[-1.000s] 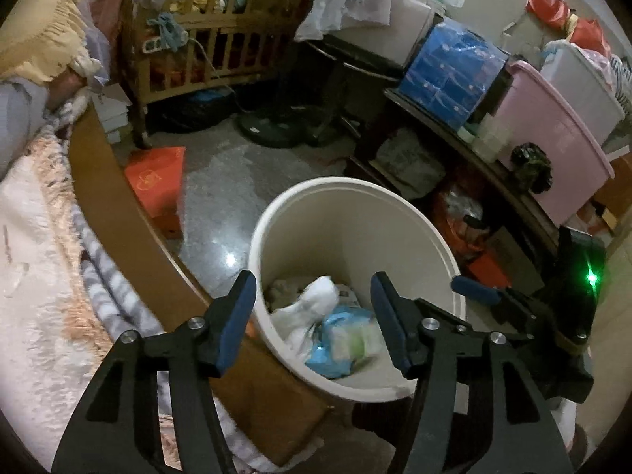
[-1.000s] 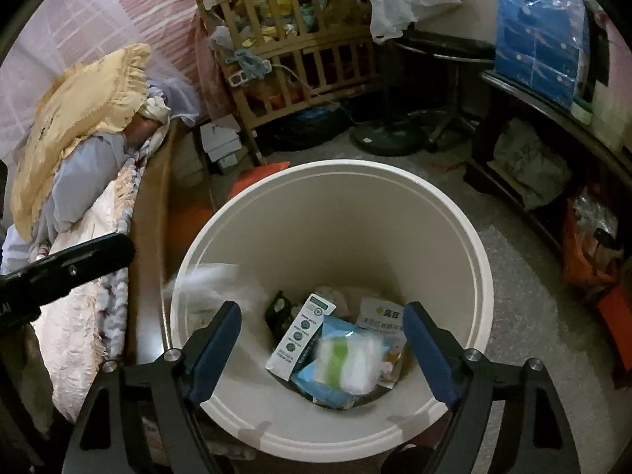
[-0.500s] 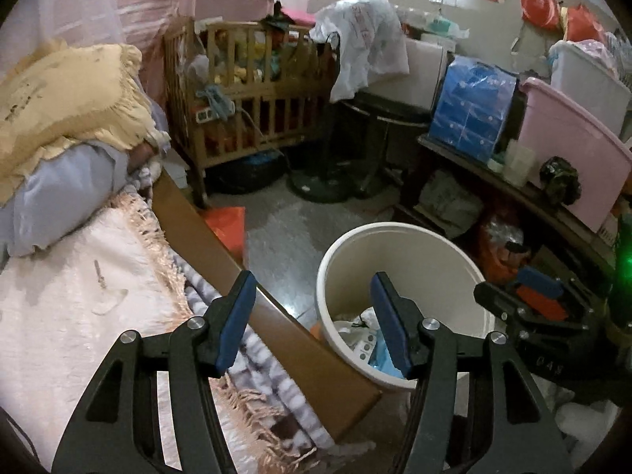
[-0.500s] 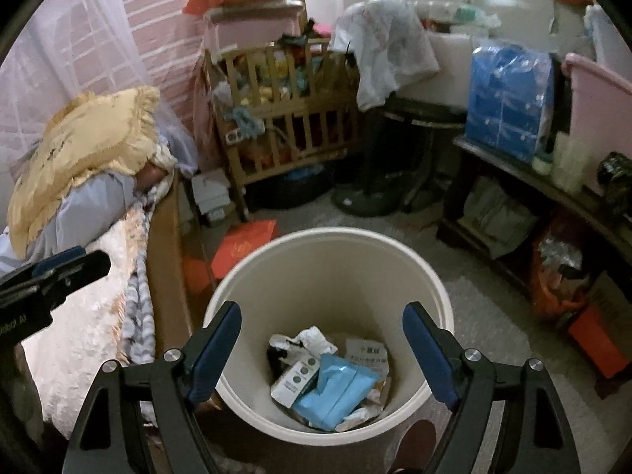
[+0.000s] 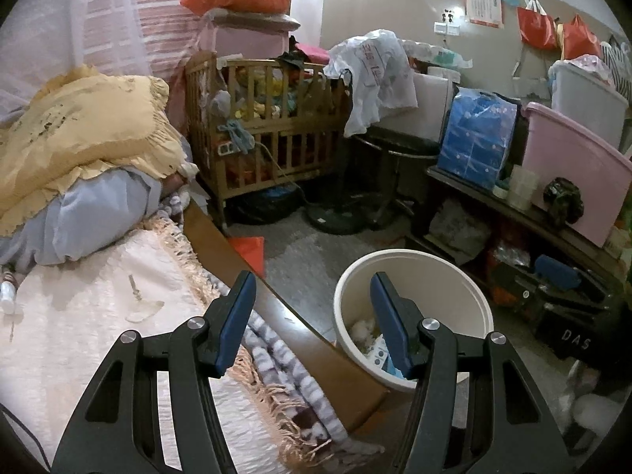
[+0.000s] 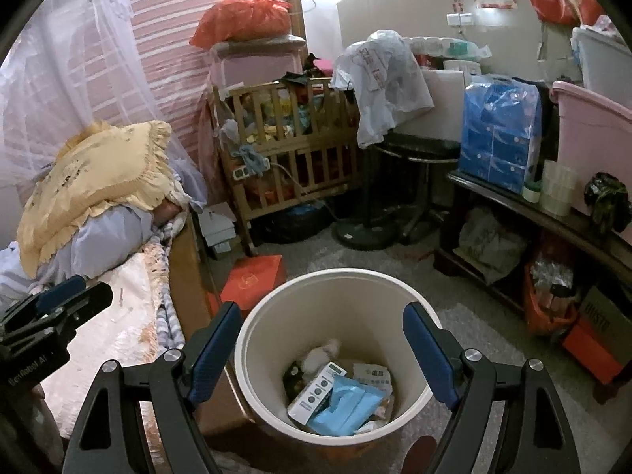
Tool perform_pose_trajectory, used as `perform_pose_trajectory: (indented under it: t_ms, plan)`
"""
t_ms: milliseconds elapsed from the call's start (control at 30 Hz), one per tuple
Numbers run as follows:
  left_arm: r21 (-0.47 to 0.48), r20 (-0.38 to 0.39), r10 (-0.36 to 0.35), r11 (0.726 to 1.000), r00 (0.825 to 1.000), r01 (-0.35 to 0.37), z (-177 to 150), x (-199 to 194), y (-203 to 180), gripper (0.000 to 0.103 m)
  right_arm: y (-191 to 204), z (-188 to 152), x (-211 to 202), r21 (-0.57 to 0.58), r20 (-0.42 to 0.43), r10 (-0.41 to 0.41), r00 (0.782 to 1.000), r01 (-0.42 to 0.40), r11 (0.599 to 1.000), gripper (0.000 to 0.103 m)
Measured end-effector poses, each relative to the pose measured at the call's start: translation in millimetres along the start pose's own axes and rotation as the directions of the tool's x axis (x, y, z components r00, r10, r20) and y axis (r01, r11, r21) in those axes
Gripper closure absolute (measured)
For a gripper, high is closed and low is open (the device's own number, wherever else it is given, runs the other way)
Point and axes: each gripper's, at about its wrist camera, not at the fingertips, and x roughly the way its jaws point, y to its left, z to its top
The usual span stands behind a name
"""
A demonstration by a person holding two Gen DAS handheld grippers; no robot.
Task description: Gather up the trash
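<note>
We are looking down into a cream round bin (image 6: 335, 280) standing on the floor just beside the wooden bed frame (image 6: 193, 272). The trash is lying at its bottom: a light blue soft pack (image 6: 347, 407), a white printed box (image 6: 316, 393), a white wad (image 6: 320, 353) and a crumpled wrapper (image 6: 373, 375).

We are holding the right gripper (image 6: 328, 359) above the bin, tilted downward, its jaws standing wide apart with nothing gripped. We are holding the left gripper (image 5: 312, 324) over the bed edge, also tilted downward, its jaws standing moderately apart and gripping nothing; the bin (image 5: 414, 264) is showing behind its right finger.

The bed frame is bounding the bin on the left. A red flat box (image 6: 252, 280) is lying on the floor just behind the bin. Bare floor (image 6: 466, 300) is opening to the right, running toward a low dark shelf (image 6: 513, 205) carrying a pink tub (image 6: 584, 150).
</note>
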Motion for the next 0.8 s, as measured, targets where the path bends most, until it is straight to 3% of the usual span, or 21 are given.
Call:
perform_pose_trajectory:
  t_ms: [800]
  plan:
    - [-0.016, 0.044, 0.025, 1.0, 0.999, -0.024, -3, -14, 12, 0.044, 7, 2, -9, 0.001, 0.006, 0.004, 1.0, -0.004, 1.0, 0.018]
